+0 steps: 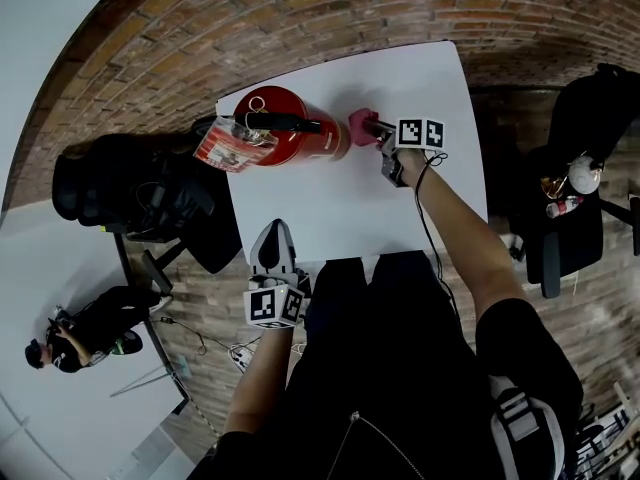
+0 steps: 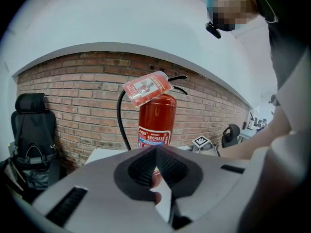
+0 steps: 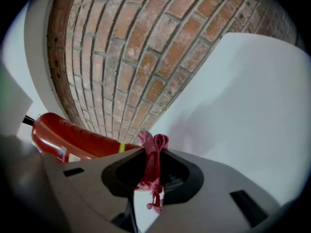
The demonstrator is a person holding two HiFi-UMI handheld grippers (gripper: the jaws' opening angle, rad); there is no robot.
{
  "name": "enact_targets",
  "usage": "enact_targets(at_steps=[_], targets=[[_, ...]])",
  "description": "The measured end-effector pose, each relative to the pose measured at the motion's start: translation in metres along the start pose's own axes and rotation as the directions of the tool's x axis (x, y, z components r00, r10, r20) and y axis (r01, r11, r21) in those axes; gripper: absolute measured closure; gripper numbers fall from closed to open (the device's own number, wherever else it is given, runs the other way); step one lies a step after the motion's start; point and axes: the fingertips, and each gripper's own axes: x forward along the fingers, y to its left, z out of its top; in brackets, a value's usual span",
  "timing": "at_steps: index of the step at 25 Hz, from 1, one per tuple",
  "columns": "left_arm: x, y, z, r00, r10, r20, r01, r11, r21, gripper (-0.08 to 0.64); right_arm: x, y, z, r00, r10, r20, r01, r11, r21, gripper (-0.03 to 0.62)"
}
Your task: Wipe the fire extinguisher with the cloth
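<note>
A red fire extinguisher [image 1: 290, 128] with a black hose and a hanging tag [image 1: 225, 143] stands upright at the far left of the white table [image 1: 400, 208]. My right gripper [image 1: 378, 133] is shut on a bunched pink cloth [image 1: 360, 124], held right beside the extinguisher's body; I cannot tell whether they touch. In the right gripper view the cloth [image 3: 153, 154] sits pinched between the jaws, with the red cylinder [image 3: 77, 135] to the left. My left gripper [image 1: 275, 246] hangs shut and empty over the table's near edge, facing the extinguisher [image 2: 156, 120].
A brick wall runs behind the table. A black office chair with a bag [image 1: 130, 188] stands close to the table's left side, and another chair [image 1: 580, 198] stands to the right. A person [image 1: 80, 333] sits at the lower left.
</note>
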Motion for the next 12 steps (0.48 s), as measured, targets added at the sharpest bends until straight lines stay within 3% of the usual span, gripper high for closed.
enact_targets(at_steps=[6, 12], targets=[[0.008, -0.008, 0.007, 0.999, -0.026, 0.025, 0.026, 1.000, -0.005, 0.534, -0.043, 0.090, 0.050, 0.985, 0.169, -0.036, -0.171, 0.983, -0.067, 0.491], [0.011, -0.016, 0.016, 0.998, -0.040, 0.045, 0.040, 0.999, -0.002, 0.534, -0.070, 0.177, 0.072, 0.958, 0.276, -0.084, -0.284, 0.953, -0.110, 0.491]])
